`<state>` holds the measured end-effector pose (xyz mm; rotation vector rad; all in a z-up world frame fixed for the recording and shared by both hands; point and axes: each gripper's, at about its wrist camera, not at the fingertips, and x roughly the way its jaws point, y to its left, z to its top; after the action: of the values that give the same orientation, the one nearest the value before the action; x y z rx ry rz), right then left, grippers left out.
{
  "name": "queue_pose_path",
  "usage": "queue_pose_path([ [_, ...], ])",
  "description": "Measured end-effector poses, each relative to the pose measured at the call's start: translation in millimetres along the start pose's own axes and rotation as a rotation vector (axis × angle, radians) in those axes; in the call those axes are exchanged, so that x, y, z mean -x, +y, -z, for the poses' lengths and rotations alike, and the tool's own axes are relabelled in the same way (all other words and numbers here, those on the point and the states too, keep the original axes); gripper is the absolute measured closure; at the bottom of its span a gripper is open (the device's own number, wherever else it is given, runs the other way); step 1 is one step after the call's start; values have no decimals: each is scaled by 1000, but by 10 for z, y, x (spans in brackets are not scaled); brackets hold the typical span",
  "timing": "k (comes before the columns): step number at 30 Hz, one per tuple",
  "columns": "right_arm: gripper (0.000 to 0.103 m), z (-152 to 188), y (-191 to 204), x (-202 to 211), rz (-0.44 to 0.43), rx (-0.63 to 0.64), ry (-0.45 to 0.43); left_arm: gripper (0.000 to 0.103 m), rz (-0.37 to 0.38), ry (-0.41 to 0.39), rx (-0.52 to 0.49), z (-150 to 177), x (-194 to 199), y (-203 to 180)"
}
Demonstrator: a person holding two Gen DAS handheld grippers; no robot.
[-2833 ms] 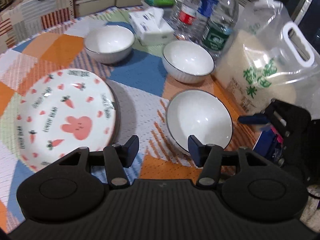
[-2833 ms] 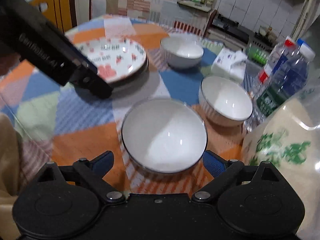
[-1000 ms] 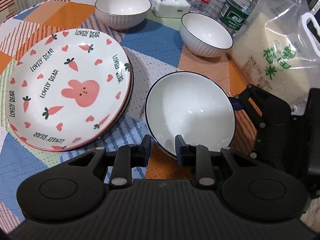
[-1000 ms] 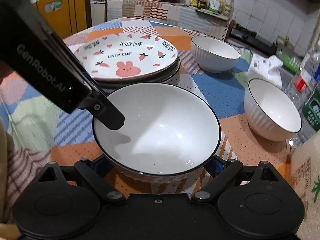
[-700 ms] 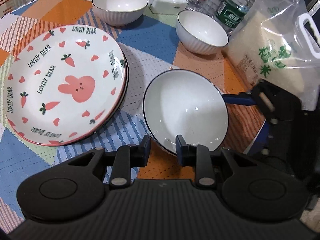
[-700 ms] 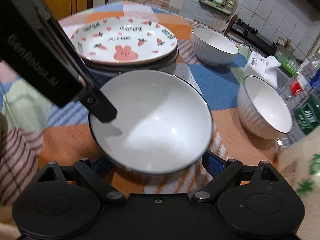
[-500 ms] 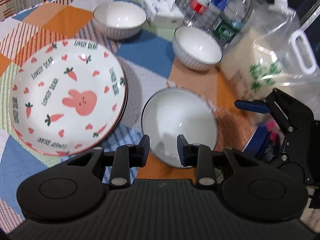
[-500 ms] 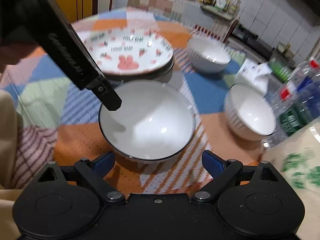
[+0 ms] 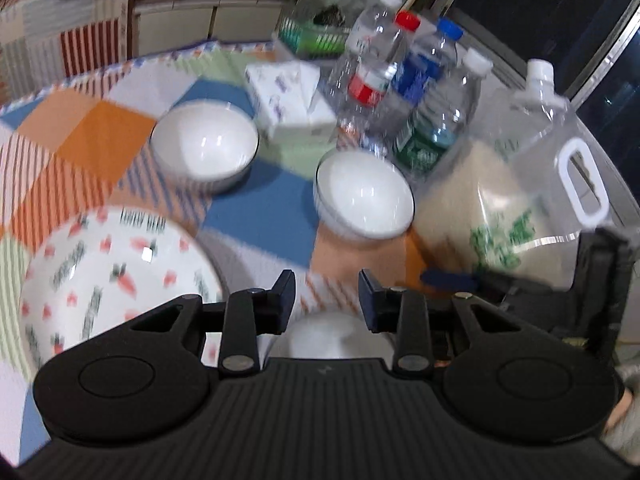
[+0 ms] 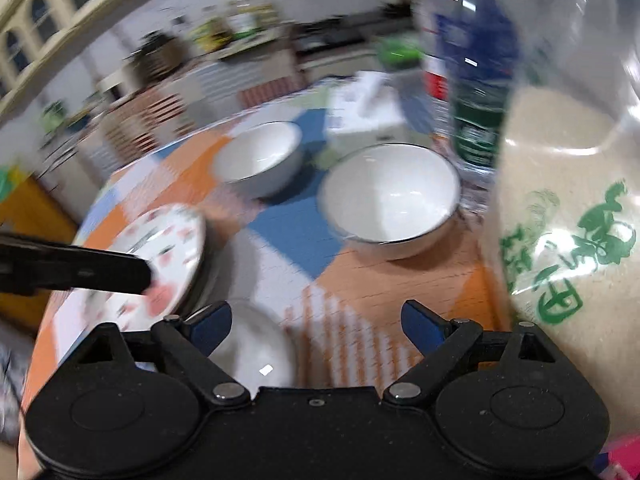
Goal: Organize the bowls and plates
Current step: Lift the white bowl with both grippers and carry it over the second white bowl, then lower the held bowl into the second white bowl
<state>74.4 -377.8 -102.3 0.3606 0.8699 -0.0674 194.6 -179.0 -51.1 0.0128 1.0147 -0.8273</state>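
Observation:
A shallow white bowl [image 9: 332, 334] rests on the cloth just beyond my left gripper [image 9: 326, 294], half hidden by the gripper body. The left jaws are opening and nothing is between them. In the right wrist view the same bowl [image 10: 256, 350] lies low beside the left finger of my right gripper [image 10: 316, 320], whose wide jaws are closing on bare cloth. Two deeper white bowls stand farther back, one near the bottles [image 9: 364, 200] [image 10: 390, 196], one at the far left [image 9: 204, 146] [image 10: 260, 156]. The carrot-and-rabbit plate stack [image 9: 112, 272] [image 10: 160, 248] sits left.
A large clear bag of rice [image 9: 520, 184] [image 10: 560, 200] stands at the right edge. Water bottles [image 9: 400, 80] [image 10: 476, 60] and a tissue box [image 9: 290, 100] crowd the back. The patchwork tablecloth [image 9: 260, 216] covers the round table. Both views are motion-blurred.
Both grippers have let go of the shallow bowl and pulled up and back from it. The bowl now sits on the cloth next to the plate stack. The right wrist view has tilted.

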Motion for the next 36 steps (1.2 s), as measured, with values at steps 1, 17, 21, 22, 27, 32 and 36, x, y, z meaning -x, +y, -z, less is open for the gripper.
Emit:
queue_pose_path([
  [1,15,-1,-14,-65,8,-18,6,64,9,-8,2,-49,-49,-1],
  [17,12,-118,-44,-772,24,-121,-2,57,46,75,181,-371,-1376,132],
  [21,12,-51,21,-805,54,-65,-25,63,31,74,193,-371,-1484,148],
  [22,12,-45,25,-795,70,-52,-28,73,30,76,206,-372,-1499,170],
  [27,11,2,9,-769,119,-15,-51,93,80,108,328,-419,-1511,376],
  [32,10,-2,-41,-762,173,28,-70,96,71,105,328,-409,-1479,418],
  [36,10,-5,1,-798,192,100,-62,95,56,100,310,-375,-1419,408],
])
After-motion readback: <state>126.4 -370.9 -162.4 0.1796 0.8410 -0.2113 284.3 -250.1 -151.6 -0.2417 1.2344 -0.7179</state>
